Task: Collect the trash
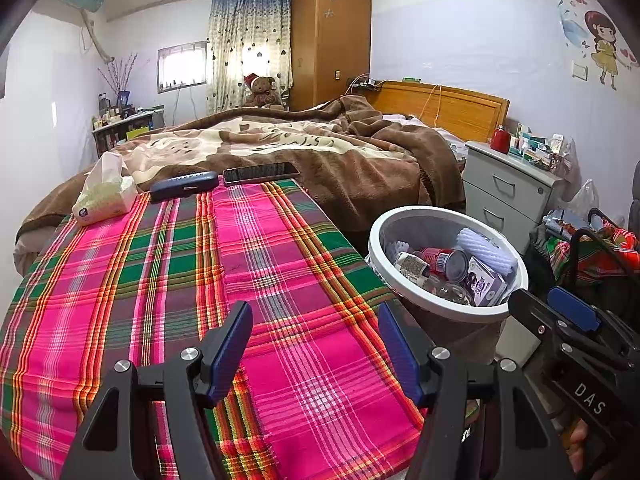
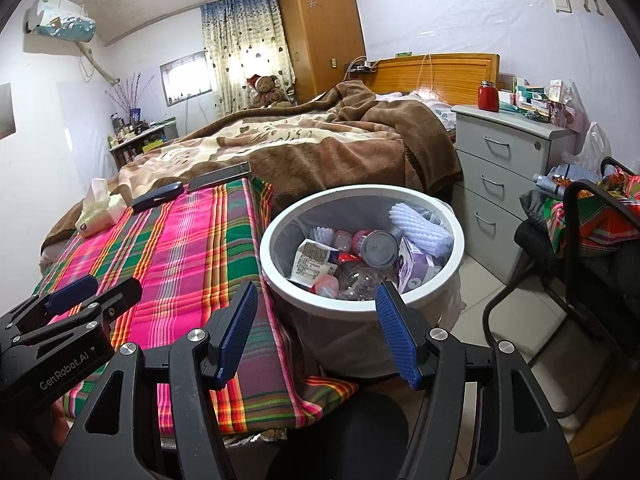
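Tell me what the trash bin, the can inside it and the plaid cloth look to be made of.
Trash bin: likely plastic, with a smooth matte white rim and grey inner wall.
Can: looks like metal, with a dull silvery end and a red printed side.
Plaid cloth: woven fabric, with visible weave lines and soft folds at its hanging edge.

left gripper (image 1: 316, 344): black frame, blue ribbed pads, silver screws; "GenRobot.AI" printed in white
right gripper (image 2: 316, 328): same black frame, blue pads, silver screws; "DAS" lettered in white
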{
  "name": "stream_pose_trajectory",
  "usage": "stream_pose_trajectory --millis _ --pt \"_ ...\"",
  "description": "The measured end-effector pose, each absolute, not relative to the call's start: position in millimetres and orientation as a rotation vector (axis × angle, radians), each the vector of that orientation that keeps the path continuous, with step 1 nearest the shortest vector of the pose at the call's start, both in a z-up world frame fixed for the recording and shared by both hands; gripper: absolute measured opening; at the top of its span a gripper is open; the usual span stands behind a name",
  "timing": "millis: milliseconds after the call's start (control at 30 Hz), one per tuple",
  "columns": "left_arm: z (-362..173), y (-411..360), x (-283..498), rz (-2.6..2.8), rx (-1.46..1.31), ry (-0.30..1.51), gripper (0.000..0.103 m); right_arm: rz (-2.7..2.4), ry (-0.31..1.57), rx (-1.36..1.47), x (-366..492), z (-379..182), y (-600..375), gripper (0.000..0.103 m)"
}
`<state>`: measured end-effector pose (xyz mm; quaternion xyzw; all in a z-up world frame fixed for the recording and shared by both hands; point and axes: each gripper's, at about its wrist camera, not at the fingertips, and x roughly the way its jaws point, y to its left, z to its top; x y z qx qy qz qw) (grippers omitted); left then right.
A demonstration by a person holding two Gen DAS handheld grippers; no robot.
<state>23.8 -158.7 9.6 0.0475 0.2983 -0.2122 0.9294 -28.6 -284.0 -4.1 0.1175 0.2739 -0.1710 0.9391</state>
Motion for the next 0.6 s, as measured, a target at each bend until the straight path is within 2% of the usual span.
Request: stream_pose_trajectory --millis 600 --pt "9.8 -162.2 22.0 -0.439 0.096 0.612 0.065 -0.349 0.559 0.241 -28.5 -3.9 -283.7 0.063"
